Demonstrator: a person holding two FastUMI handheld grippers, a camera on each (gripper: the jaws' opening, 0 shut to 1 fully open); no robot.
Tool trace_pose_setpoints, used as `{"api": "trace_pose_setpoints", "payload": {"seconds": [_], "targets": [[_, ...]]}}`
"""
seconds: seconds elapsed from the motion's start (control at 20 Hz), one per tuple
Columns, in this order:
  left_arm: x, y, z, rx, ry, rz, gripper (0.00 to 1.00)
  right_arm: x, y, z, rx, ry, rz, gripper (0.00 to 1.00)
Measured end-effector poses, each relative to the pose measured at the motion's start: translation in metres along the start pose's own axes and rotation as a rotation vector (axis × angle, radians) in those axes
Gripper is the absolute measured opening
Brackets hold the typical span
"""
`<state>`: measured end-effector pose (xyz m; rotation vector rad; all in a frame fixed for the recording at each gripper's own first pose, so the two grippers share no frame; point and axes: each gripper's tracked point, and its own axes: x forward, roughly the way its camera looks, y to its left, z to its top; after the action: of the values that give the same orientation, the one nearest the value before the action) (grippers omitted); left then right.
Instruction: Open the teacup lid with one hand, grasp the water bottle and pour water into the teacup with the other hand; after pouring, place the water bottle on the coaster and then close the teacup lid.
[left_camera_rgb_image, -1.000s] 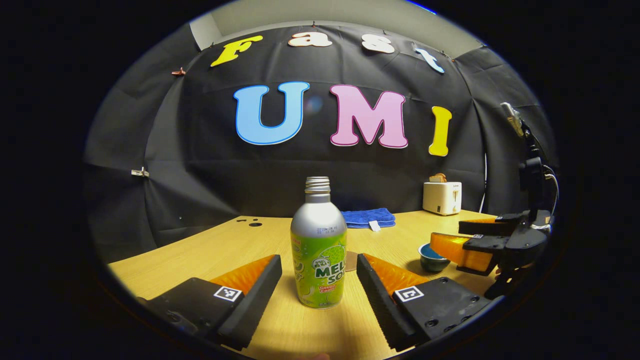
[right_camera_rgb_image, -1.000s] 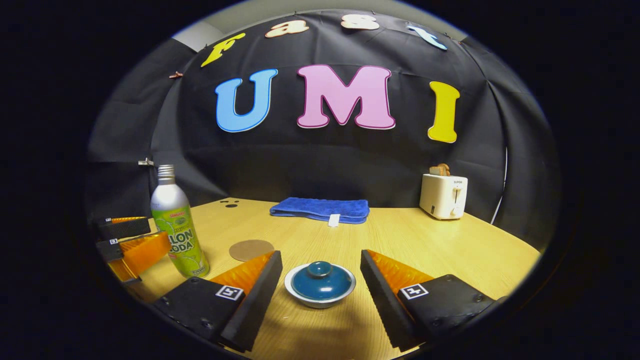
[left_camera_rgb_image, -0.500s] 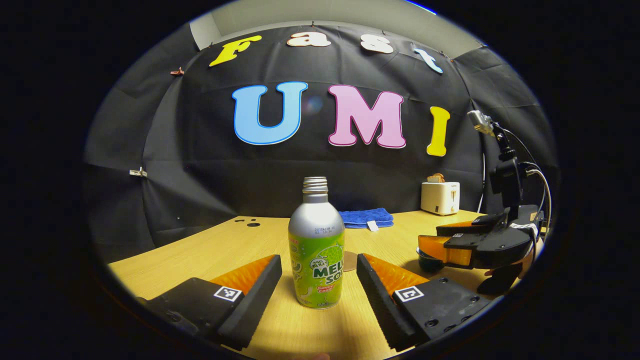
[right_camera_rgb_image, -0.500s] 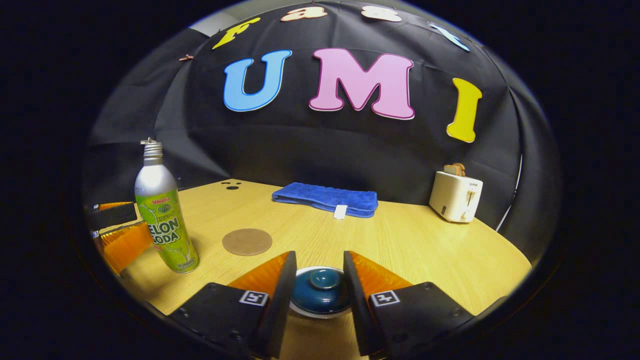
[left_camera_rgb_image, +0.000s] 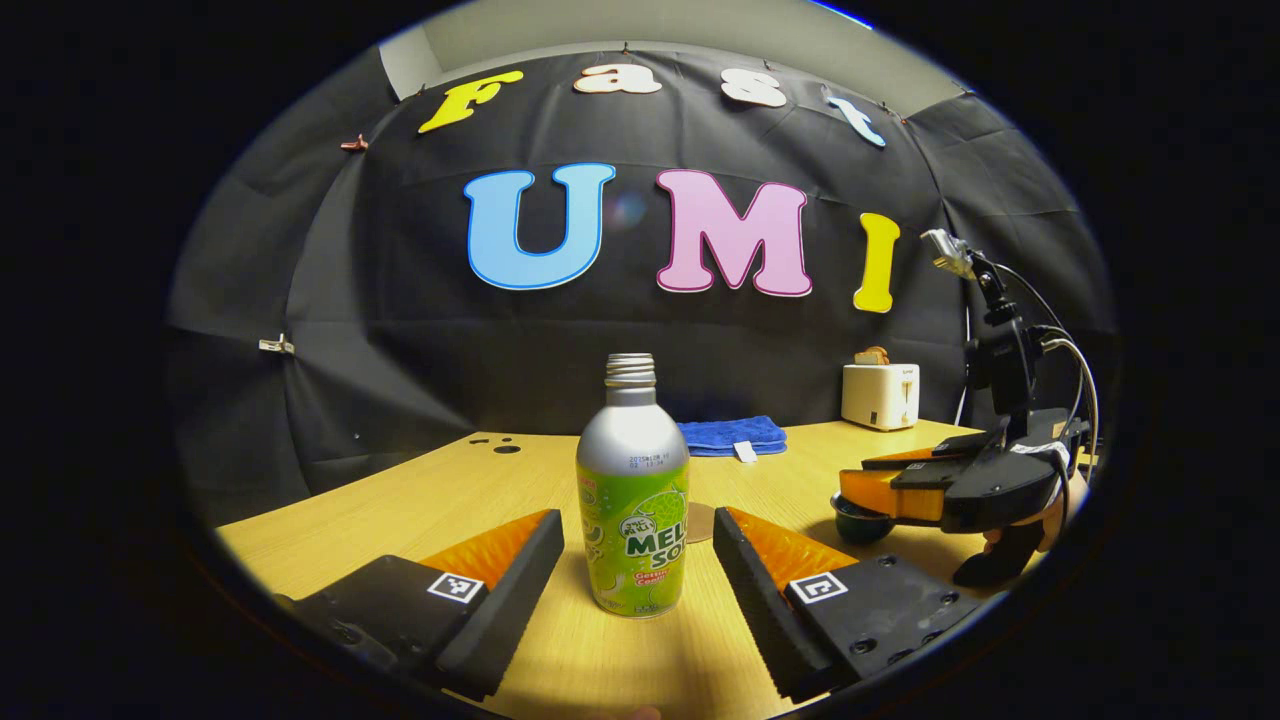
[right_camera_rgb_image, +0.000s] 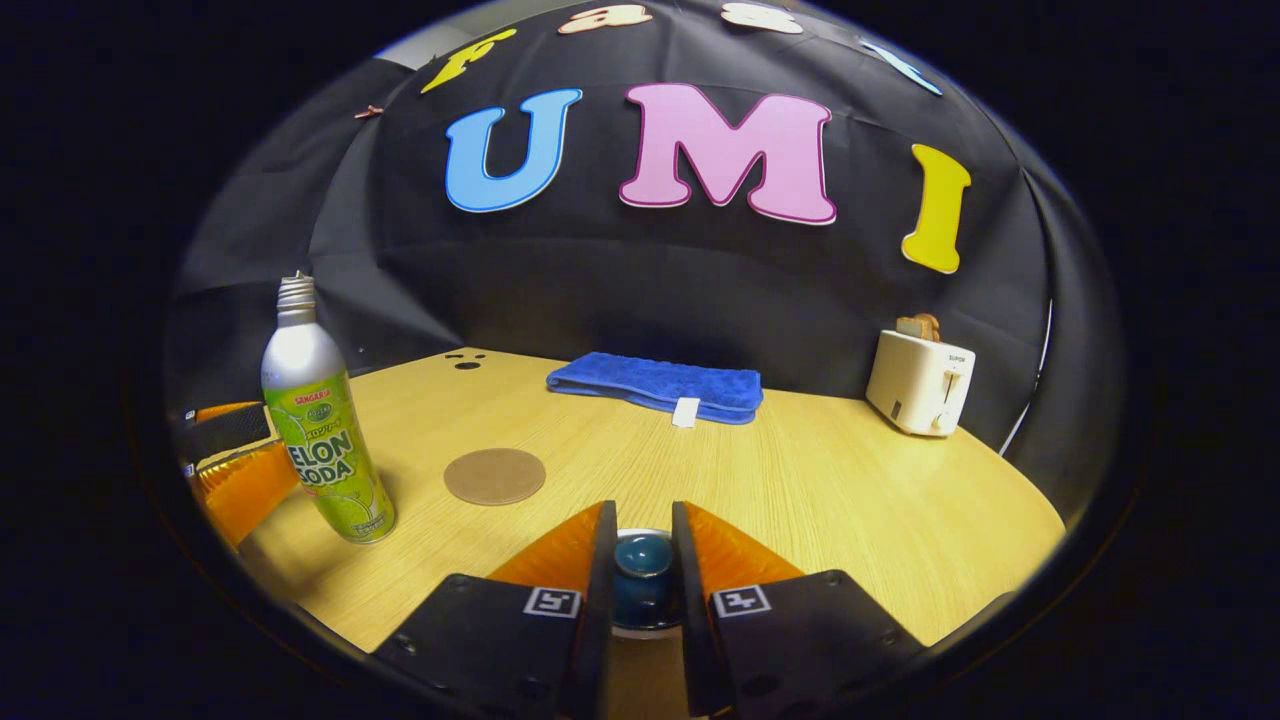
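Right claw (right_camera_rgb_image: 640, 565), bottom centre: fingers narrowed around the teacup lid (right_camera_rgb_image: 642, 556) knob, contact likely. Left claw (left_camera_rgb_image: 640, 560) gapes wide; bottle (left_camera_rgb_image: 633, 490) upright between, untouched, on the surface (right_camera_rgb_image: 850, 500). Coaster (right_camera_rgb_image: 495, 476) left of centre.

Dim booth, warm overhead light on the table (right_camera_rgb_image: 850, 500), soft shadows, strong fisheye bending at edges, sharp focus.

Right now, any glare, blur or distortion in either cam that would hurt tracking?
Left gripper view: sharp, strong fisheye bending of the table edge, soft highlight on the water bottle. Right gripper view: also sharp, the wall bulges, the right gripper shades the teacup lid.
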<state>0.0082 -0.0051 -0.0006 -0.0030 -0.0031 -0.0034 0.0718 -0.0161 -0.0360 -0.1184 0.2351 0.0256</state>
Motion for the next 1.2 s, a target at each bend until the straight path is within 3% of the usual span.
{"api": "trace_pose_setpoints", "payload": {"seconds": [0.05,0.3,0.35,0.4,0.45,0.5,0.75,1.2], "targets": [[0.0,0.0,0.0,0.0,0.0,0.0,0.95,-0.001,0.002,0.001,-0.008,0.0,0.001,0.33],[0.0,0.0,0.001,0.0,-0.001,0.0,0.95,-0.006,0.002,0.008,-0.013,-0.045,0.006,0.28],[0.0,0.0,-0.001,0.0,-0.001,0.0,0.95,-0.008,0.001,0.01,-0.008,-0.061,0.004,0.23],[0.001,0.0,0.0,0.0,-0.001,0.0,0.95,-0.01,0.0,0.013,-0.003,-0.078,0.002,0.28],[0.0,0.0,-0.001,0.0,-0.001,0.0,0.95,-0.013,-0.001,0.015,0.004,-0.099,-0.003,0.23],[0.0,0.0,0.0,0.0,-0.001,0.0,0.95,-0.017,-0.003,0.019,0.013,-0.123,-0.01,0.28],[0.0,-0.002,-0.001,0.002,-0.001,-0.018,0.95,-0.031,-0.016,0.03,0.094,-0.231,-0.038,0.28],[0.015,0.002,-0.001,0.0,0.0,0.012,0.95,-0.044,-0.024,0.024,0.118,-0.231,-0.052,0.27]]}}
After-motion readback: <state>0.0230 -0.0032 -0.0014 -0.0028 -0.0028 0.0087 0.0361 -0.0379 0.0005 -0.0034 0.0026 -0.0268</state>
